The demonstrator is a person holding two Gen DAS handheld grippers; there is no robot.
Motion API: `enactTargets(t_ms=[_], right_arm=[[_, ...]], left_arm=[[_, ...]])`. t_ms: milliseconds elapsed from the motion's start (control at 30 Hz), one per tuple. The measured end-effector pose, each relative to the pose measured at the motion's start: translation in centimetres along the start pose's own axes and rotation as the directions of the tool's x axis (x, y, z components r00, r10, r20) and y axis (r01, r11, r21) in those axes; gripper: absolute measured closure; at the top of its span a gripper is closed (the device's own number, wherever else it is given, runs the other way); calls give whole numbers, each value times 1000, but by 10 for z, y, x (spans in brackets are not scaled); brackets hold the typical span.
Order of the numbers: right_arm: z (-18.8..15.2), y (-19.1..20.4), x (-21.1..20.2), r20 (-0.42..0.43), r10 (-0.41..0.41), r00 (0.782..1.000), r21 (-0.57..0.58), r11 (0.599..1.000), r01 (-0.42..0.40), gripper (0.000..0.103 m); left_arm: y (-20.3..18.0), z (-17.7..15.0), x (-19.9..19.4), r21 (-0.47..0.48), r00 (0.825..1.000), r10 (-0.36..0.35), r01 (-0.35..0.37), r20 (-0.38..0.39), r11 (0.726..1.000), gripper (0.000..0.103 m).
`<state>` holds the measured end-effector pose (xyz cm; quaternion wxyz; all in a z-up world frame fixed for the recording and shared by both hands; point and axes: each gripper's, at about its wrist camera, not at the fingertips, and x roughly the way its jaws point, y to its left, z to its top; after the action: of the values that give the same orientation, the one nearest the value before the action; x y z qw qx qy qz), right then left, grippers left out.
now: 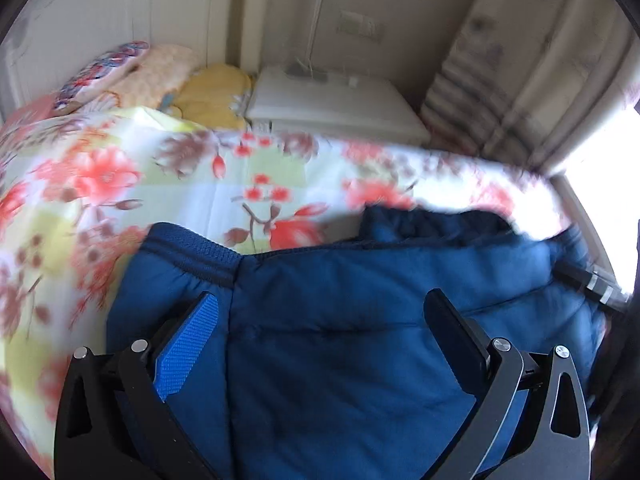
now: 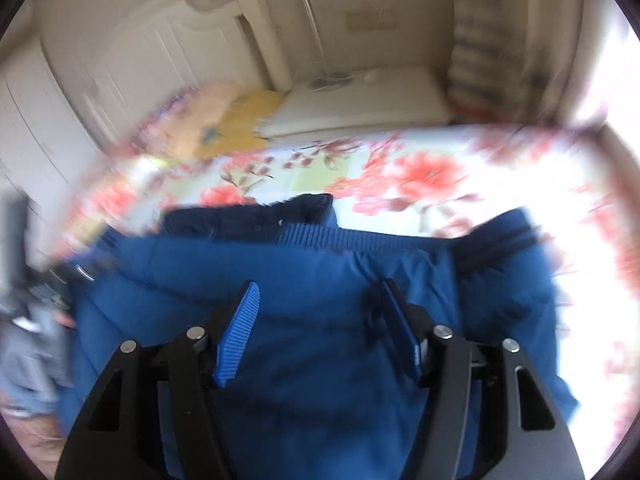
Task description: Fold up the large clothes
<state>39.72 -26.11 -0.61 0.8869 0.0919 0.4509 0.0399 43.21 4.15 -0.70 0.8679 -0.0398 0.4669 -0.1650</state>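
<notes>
A blue padded jacket [image 1: 340, 280] lies on a floral bedspread [image 1: 200, 184], with a ribbed knit band [image 1: 192, 252] at its near left corner. My left gripper [image 1: 322, 298] hovers over the jacket, fingers wide apart and nothing pinched between them. In the right wrist view the same jacket [image 2: 320, 264] fills the lower half, its ribbed band [image 2: 340, 236] along the far edge. My right gripper [image 2: 320, 286] stands open just above the fabric; its blue pads [image 2: 240, 328] press on nothing. Both views are motion-blurred.
The bedspread [image 2: 420, 176] spreads out beyond the jacket. Pillows [image 1: 152, 76] and a yellow cushion [image 1: 216, 92] lie at the head of the bed against a white headboard [image 1: 100, 8]. Beside them stands a white nightstand [image 1: 332, 100], with a curtain [image 1: 520, 80] to its right.
</notes>
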Motion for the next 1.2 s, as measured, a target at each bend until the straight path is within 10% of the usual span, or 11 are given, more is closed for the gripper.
enactTargets(t_ms=[100,233,1200], right_arm=[[-15,39,-35,81,3,997,-131,991,7,23],[-39,63,-7,-15,-101,995,-262,961,94,20],[-48,38,16,-46,23,999,-125,992,-28,16]], left_arm=[[-22,-12,-23,21,998,-19,18,53,1000,4],[-61,-40,10,198,996,92,-86,-21,976,4],[-62,-55,30,198,994,111,-107,-10,974,4]])
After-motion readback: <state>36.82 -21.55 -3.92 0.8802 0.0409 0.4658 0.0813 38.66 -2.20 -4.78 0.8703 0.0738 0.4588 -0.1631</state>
